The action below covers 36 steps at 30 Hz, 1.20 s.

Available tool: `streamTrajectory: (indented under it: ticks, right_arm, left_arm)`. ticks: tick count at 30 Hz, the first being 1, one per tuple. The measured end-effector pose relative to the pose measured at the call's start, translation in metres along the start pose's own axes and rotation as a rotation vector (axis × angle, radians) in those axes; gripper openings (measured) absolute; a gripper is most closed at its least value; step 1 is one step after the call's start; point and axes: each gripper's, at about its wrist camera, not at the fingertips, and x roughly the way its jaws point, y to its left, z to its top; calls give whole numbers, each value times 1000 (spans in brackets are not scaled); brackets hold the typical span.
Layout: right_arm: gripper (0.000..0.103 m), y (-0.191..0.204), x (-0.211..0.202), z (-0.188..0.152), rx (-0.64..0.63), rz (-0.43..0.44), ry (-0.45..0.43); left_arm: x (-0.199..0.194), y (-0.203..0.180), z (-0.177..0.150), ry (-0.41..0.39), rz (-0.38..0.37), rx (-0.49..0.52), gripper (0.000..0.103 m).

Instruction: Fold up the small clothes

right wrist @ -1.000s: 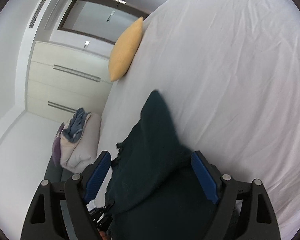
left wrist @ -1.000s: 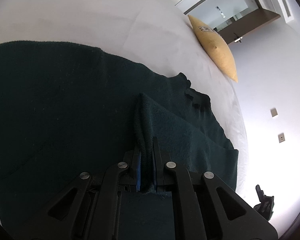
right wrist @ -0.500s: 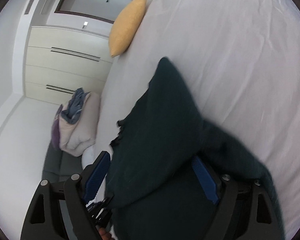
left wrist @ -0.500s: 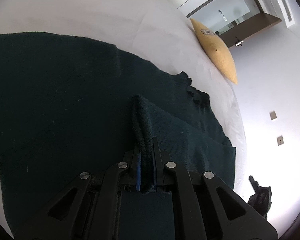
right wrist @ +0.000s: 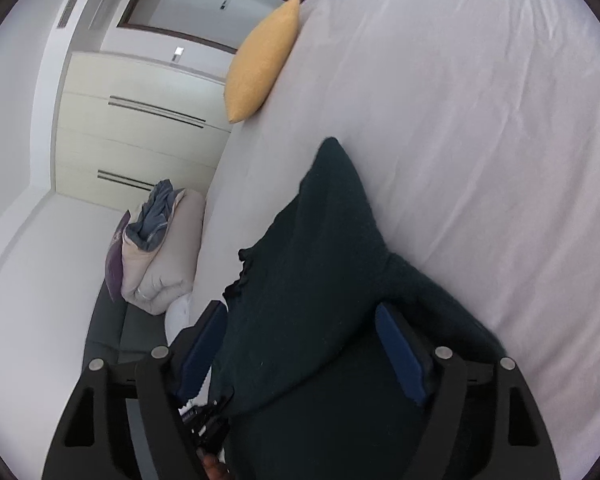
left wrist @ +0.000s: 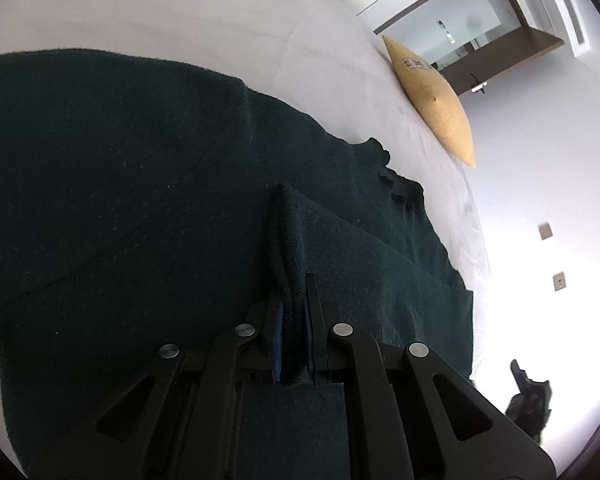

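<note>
A dark green knitted garment (left wrist: 140, 208) lies spread on the white bed (left wrist: 180, 12). My left gripper (left wrist: 294, 292) is shut on a raised fold of the garment, pinched between its blue pads. In the right wrist view the same garment (right wrist: 320, 280) lies across my right gripper (right wrist: 304, 344), whose jaws stand wide open with cloth draped between the blue pads (right wrist: 400, 352). A pointed corner of the cloth reaches up the bed.
A yellow pillow (left wrist: 436, 96) lies at the head of the bed, also in the right wrist view (right wrist: 260, 64). A pile of bedding and clothes (right wrist: 156, 252) sits on a dark seat beside the bed. White cupboards (right wrist: 140, 132) stand behind.
The left gripper has kept its hold and moved over the garment, which now fills more of its view. In the right wrist view the cloth rose, then settled lower between the open jaws.
</note>
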Motion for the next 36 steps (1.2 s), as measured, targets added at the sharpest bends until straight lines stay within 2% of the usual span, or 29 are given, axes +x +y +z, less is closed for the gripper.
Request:
streamTrajectory:
  ticks: [4,7,12,15,17,18,20,26,28,30,31,32,34,35,36]
  right_arm:
    - [80,11,-28,16,-69,1,-51]
    - [80,20,-23,41,-122,-1,-44]
    - [79,37,29,77,-216,35,97]
    - [77,30,68,96,-197,27,161]
    - [77,16,89,101,-152,10,213]
    - [75,8,97,99,-137,-26,239]
    - [72,9,94,89,-197,-16,249]
    - [72,1,51,52,-257,-9,299]
    - [73,2,30,45,-247,26,279]
    - [78,1,18,39,-244,59,265]
    - [83,-1,18,35,-244,49,273]
    - [83,-6,23,31,-245,21,295]
    - [79,-11,36,25,-291,-6,348]
    - [76,-7,34,24,-317,-20,338]
    - [76,-3,29,21,-324,-36,336]
  left_arm:
    - [-2,-5,-6,0,31,27,7]
    - [-3,-6,-8,-12,42,29,8]
    - [5,4,-8,-5,27,32,11]
    - [5,9,-10,-17,6,48,11]
    - [5,16,-11,-23,-35,42,12]
    - [5,19,-11,-24,-53,35,12]
    - [5,25,-10,-20,-76,27,12]
    - [3,27,-10,-23,-80,33,12]
    - [2,27,-9,-19,-80,32,12]
    - [1,28,-8,-14,-79,28,12]
    - [-1,28,-7,-10,-81,18,12]
    - [-3,28,-6,-6,-84,5,12]
    - [-14,30,-7,-9,-76,-30,12]
    - [-22,33,-8,-18,-65,-44,13]
    - [-34,38,-9,-39,-61,-58,18]
